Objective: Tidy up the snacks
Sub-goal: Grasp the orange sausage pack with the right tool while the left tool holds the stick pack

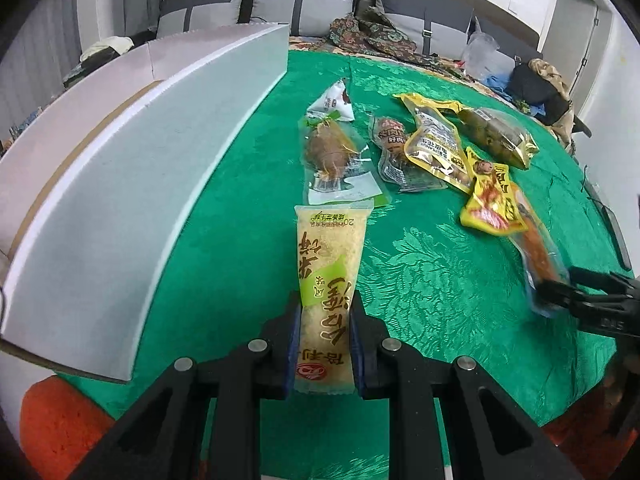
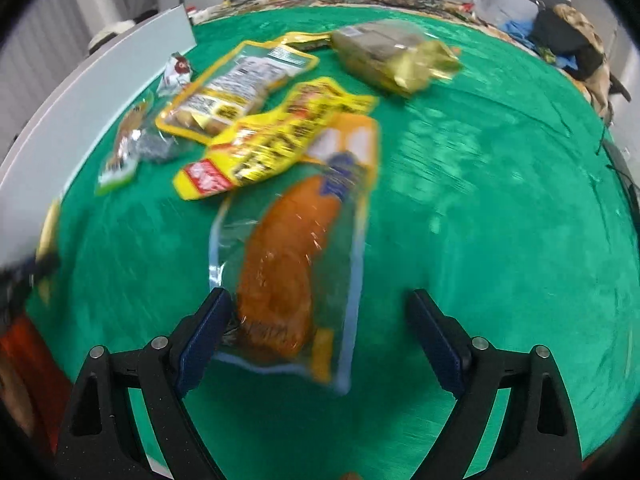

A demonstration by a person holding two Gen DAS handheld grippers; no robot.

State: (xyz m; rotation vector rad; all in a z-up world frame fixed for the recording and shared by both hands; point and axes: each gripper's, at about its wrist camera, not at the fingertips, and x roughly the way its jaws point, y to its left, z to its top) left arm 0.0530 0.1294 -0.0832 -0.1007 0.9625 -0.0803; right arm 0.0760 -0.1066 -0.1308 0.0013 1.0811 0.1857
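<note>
On crinkled green cloth (image 1: 420, 264), glossy flat packets (image 1: 436, 144).

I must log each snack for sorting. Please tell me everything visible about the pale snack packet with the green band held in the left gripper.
The pale rice-cracker packet is a long, narrow, glossy plastic sachet, beige and grainy-looking, with a light green band, brown Chinese characters and a red logo at its near end. It looks sealed and undamaged. The left gripper is shut on its near half, the fingers pressing both long edges. It points away from the camera over the green tablecloth, its far end near the clear green-edged snack pack.
</note>
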